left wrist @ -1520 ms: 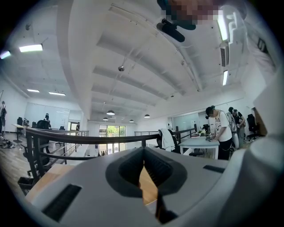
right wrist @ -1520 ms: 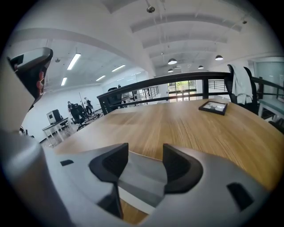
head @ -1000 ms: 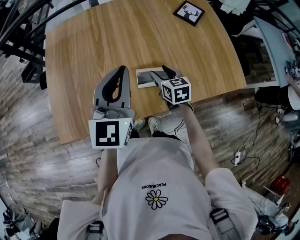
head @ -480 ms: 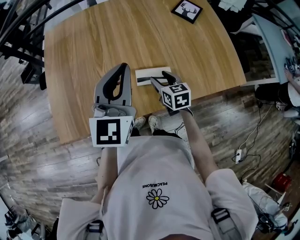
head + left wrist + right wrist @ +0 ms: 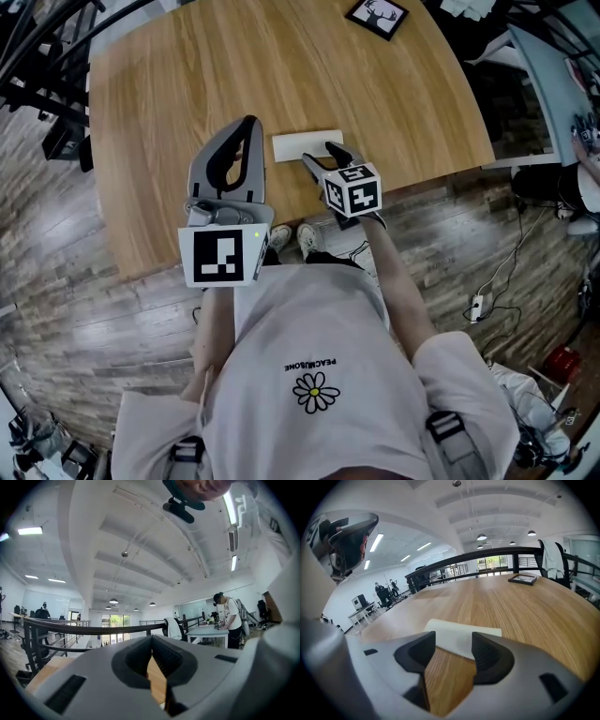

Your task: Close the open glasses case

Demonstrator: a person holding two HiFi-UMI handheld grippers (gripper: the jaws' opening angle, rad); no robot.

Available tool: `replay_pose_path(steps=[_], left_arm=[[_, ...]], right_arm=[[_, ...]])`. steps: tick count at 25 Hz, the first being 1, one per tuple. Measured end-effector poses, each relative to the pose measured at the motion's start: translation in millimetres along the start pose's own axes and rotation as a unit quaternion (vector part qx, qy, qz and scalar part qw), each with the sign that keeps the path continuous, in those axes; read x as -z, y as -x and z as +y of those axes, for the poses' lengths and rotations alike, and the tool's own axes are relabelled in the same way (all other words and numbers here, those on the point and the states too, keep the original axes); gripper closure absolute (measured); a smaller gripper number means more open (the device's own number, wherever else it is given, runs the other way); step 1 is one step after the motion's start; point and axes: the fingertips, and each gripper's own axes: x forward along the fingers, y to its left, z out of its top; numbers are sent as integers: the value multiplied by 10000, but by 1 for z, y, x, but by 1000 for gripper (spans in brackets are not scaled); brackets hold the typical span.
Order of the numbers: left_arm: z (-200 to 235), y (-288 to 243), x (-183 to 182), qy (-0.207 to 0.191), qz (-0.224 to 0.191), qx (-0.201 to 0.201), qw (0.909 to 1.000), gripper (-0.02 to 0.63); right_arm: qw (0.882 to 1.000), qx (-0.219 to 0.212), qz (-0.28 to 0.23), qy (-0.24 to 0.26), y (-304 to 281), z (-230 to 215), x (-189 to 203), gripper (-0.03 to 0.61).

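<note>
Glasses case (image 5: 307, 144) is lying crosswise just beyond the right claw (image 5: 321, 156), gaping empty; left claw (image 5: 247, 124) is hovering pinched together.

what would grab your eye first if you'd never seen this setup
The white glasses case stands out, lying flat near the front edge of the wooden table. The right hand-held gripper is just short of it with its jaws apart. Beside it, the left hand-held gripper is tilted upward with its jaws together, and a small black-framed picture sits at the table's far edge.
</note>
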Motion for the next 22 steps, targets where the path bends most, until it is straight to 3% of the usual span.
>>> replay_pose_path(steps=[9,14,18,22], left_arm=[[1,2,-2,-44,1,-33,10000,595],[0,2,-3,-58,-62,-6,10000,595],[0,2,-8,-84,-131,-2,9999,595],[0,2,-13,-96,-199,-15,9998,595]], right_arm=[[9999,-16,96,135,-1,5,7,348],[9990,79,-22,446,0,1,-13,348],[9948,196,-709,702,20,1,-69,348],[9826,262,-1676,763,61,13,-136,364]])
